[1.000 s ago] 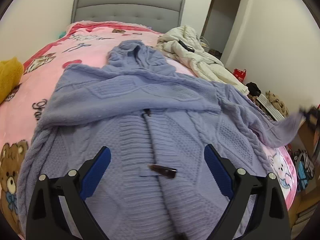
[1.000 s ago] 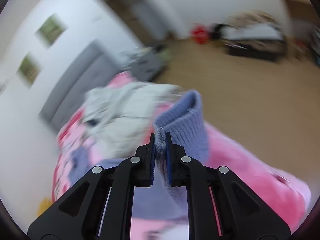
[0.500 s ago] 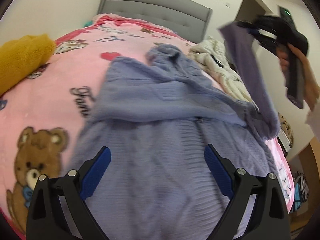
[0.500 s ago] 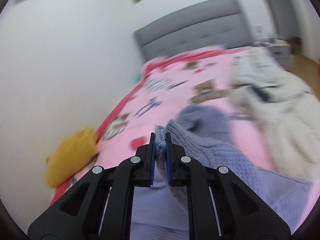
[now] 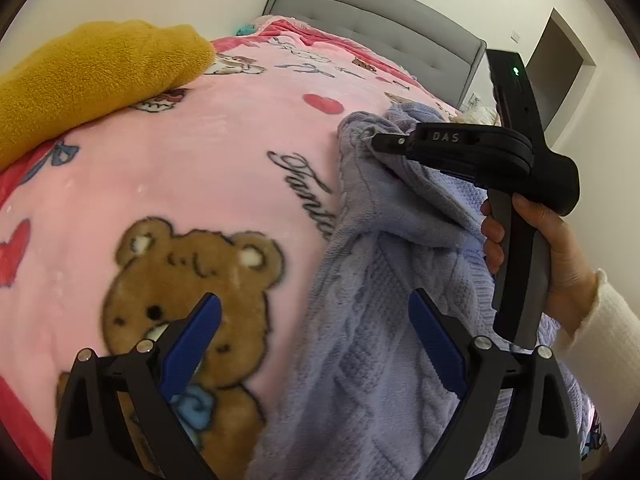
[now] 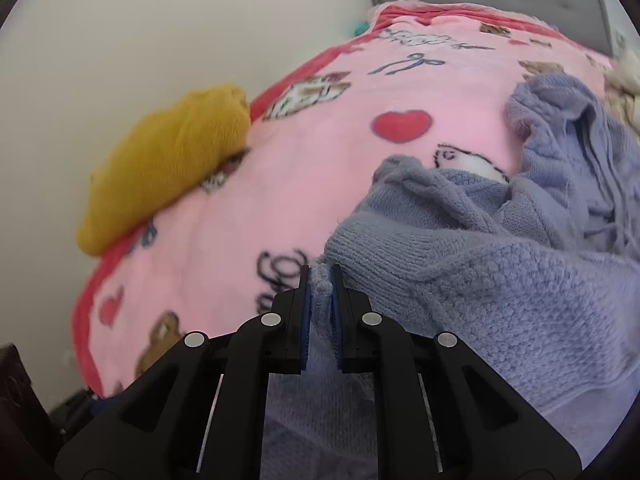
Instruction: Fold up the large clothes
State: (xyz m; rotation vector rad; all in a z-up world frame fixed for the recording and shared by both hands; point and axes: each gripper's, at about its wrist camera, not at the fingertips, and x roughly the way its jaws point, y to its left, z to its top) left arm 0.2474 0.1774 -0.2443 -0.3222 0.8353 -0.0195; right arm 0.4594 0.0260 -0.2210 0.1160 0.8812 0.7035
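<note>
On a pink bear-print blanket [image 5: 224, 168], a lavender knit sweater [image 5: 384, 320] lies spread across the bed's right side. The right gripper [image 6: 319, 280], held in a person's hand [image 5: 552, 248], is clamped on the sweater's sleeve cuff [image 6: 320, 282]. The left gripper [image 5: 314, 316] hovers over the sweater's edge, jaws spread wide and empty. A mustard-yellow garment [image 5: 92, 72] sits near the wall.
</note>
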